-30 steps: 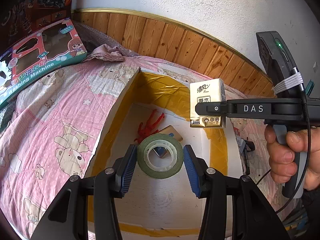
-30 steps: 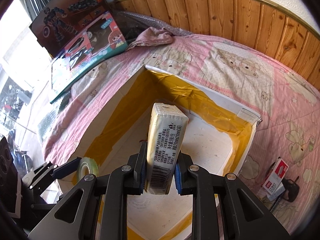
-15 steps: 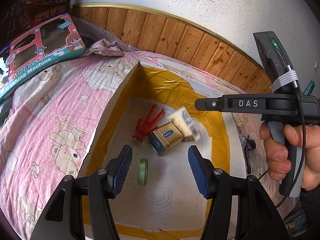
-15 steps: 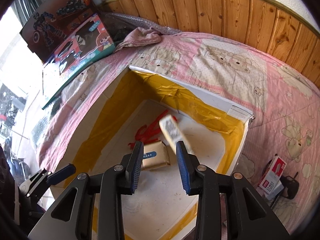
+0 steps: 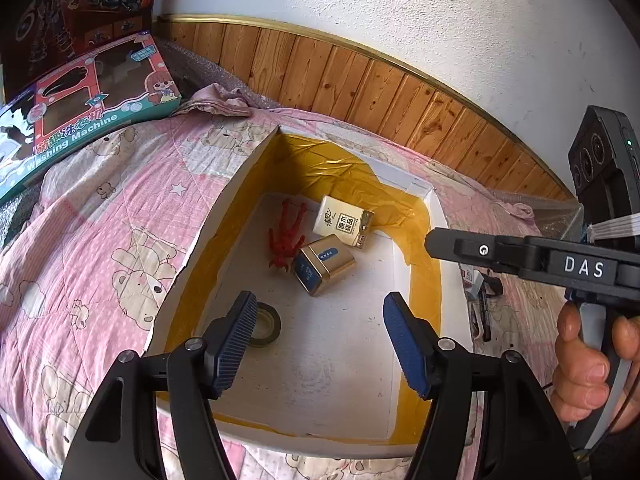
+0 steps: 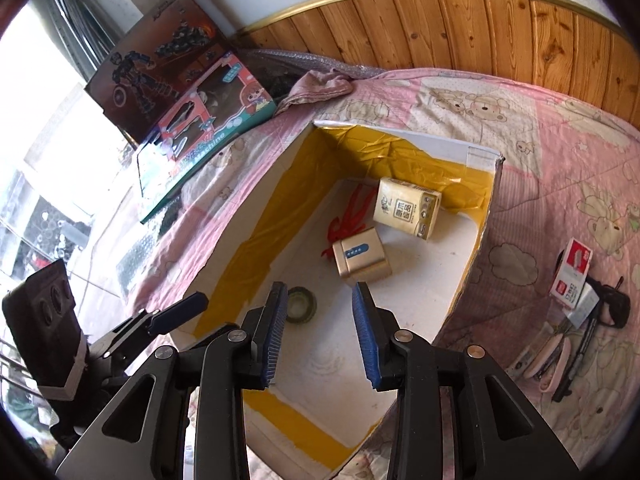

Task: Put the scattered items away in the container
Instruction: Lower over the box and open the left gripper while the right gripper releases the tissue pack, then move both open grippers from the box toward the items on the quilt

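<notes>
Far left on the pink quilt (image 5: 100, 248): a toy box (image 5: 80, 120) leaning by the wood panelling. Next, the white box (image 5: 224, 216) with yellow tape lining, open at the top. Inside, from left: a roll of tape (image 5: 266, 325) lying flat near the left wall, partly behind a blue pad; a red toy figure (image 5: 288, 236) further back; a gold tin (image 5: 323, 265) touching the figure's lower end; a tissue pack (image 5: 344, 222) just behind the tin, near the far wall. Above the box, left gripper (image 5: 318, 340) spread wide, holding nothing. To the right, right gripper (image 6: 320, 332) likewise spread and empty, gripped by a hand (image 5: 592, 368) at the handle. Beyond the box's right wall, on the quilt: a red-and-white carton (image 6: 572, 272), a black clip (image 6: 608, 304) beside it and other small bits too blurred to name.
</notes>
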Demonstrator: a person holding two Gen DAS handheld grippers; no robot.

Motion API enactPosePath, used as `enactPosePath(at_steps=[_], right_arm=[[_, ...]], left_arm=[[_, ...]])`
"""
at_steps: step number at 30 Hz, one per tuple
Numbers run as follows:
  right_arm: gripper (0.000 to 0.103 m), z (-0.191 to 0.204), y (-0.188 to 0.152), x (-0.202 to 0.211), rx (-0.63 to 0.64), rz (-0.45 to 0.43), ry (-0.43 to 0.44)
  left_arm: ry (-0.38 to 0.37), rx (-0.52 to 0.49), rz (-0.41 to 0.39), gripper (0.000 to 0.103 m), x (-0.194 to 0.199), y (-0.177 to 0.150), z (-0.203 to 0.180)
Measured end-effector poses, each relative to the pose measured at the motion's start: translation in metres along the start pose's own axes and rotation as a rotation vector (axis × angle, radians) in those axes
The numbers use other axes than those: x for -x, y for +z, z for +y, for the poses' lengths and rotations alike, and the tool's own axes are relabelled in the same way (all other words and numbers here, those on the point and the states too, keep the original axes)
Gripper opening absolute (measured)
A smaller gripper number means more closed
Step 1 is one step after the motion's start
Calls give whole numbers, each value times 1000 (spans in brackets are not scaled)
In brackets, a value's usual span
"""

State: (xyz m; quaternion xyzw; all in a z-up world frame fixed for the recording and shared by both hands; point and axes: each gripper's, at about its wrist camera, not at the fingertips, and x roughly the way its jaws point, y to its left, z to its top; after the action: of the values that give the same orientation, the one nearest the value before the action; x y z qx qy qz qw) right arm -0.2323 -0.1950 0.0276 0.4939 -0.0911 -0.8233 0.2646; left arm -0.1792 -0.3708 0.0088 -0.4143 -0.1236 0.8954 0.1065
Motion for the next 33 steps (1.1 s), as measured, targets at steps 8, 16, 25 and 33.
enactPosePath(at_steps=[8,16,25,33], right_arm=[[38,3,-31,32,-76,-41,84],[38,11,-59,69,-87,-97,127],[38,7,-88,105,-101,-144,166],[38,-7,-124,146,-144,-220,190]], left_arm=[[-12,-26,-21,69,22,-10,-21],[-29,-60,-51,70,49,-19,-48],[-16,-121,-92,70,86,-34,-79],[10,-168,-124,71,105,-52,-105]])
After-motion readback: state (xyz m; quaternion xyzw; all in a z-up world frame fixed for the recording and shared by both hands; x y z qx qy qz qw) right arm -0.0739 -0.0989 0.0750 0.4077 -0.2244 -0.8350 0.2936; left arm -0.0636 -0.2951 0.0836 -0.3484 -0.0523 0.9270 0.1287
